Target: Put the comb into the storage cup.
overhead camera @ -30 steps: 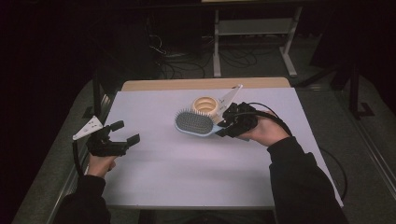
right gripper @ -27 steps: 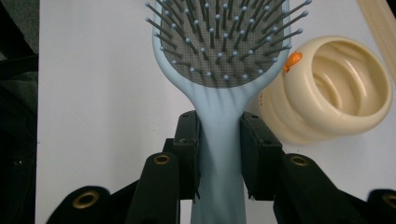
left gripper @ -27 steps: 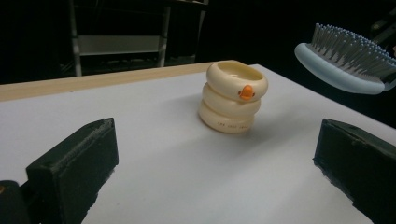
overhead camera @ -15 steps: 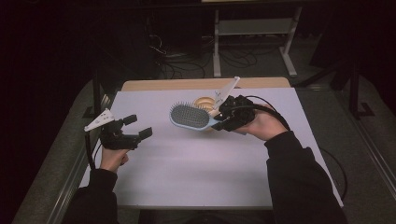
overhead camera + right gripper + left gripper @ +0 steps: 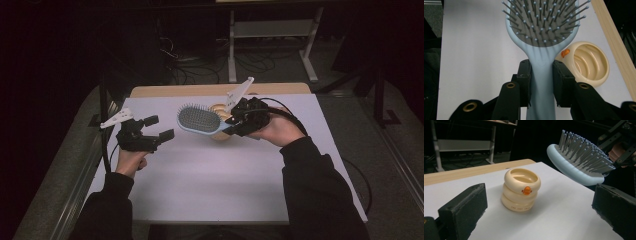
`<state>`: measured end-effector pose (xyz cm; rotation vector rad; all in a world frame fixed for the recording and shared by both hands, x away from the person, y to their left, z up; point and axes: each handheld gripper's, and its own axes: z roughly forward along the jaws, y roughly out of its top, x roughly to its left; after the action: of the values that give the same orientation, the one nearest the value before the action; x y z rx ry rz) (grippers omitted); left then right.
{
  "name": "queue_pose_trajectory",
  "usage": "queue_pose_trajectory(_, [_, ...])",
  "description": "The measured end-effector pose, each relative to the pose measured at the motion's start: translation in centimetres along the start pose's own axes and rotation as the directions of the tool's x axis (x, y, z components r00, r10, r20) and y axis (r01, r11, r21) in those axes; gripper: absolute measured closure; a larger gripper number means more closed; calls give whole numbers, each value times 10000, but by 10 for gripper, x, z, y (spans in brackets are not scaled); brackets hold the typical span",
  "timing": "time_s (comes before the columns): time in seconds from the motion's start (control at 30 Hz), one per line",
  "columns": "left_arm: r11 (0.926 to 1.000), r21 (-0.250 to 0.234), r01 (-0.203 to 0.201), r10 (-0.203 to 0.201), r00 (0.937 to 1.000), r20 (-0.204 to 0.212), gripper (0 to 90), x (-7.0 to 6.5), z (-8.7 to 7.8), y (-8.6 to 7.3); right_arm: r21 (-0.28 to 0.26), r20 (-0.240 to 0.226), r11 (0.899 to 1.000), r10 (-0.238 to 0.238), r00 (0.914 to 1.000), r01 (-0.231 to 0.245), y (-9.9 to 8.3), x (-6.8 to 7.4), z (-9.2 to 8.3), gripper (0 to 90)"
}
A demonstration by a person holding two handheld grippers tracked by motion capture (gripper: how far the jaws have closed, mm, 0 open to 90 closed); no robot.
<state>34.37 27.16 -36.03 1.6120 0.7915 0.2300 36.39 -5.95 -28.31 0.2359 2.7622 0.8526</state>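
Carrying the hairbrush [image 5: 199,120] clear of the table [image 5: 220,185] is the step judged to be in hand. The brush is clamped by its pale blue handle between the jaws of the right gripper [image 5: 239,121], bristles up, head tilted and held in the air just beside the cream ringed cup [image 5: 521,189] — not touching it. The left gripper [image 5: 159,129] is held with jaws wide apart, empty, pointed toward the cup. The grip should be kept firm and low on the handle, and the head swung wide of the cup's rim — a light cup like that is easily tipped.
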Motion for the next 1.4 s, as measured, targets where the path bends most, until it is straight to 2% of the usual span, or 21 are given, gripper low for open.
queue_pose_trajectory(0.17, [9989,-75,463,-460,9984,336,0,-4,10,5,-1,63,10000,-38,10000,38,2,-1,0,684])
queue_pose_trajectory(0.5, [9981,-296,537,-516,9963,682,0,-11,17,13,-118,100,9999,-111,9999,112,8,1,3,684])
queue_pose_trajectory(0.73, [9947,-501,900,-854,9925,873,0,-12,21,15,-151,155,9998,-130,9998,132,12,1,8,684])
queue_pose_trajectory(0.97, [9954,-527,797,-741,9921,1016,0,-20,29,21,-126,250,9999,-111,9996,114,14,0,11,684])
queue_pose_trajectory(1.03, [9937,-596,946,-872,9893,1169,2,-22,32,23,-202,285,9997,-106,9995,112,14,0,11,683])
queue_pose_trajectory(1.1, [9899,-684,1245,-1137,9831,1432,19,-22,35,25,-260,380,9996,-70,9993,80,15,0,9,683])
queue_pose_trajectory(1.23, [9900,-689,1230,-1123,9834,1427,53,-26,39,26,-333,504,9994,-39,9987,56,15,0,7,683])
queue_pose_trajectory(1.33, [9848,-961,1445,-1319,9830,1274,120,-25,39,27,-426,588,9991,-6,9983,31,14,-1,6,683])
queue_pose_trajectory(1.4, [9795,-1059,1715,-1568,9784,1346,155,-23,39,27,-452,669,9990,4,9978,26,14,-1,5,683])
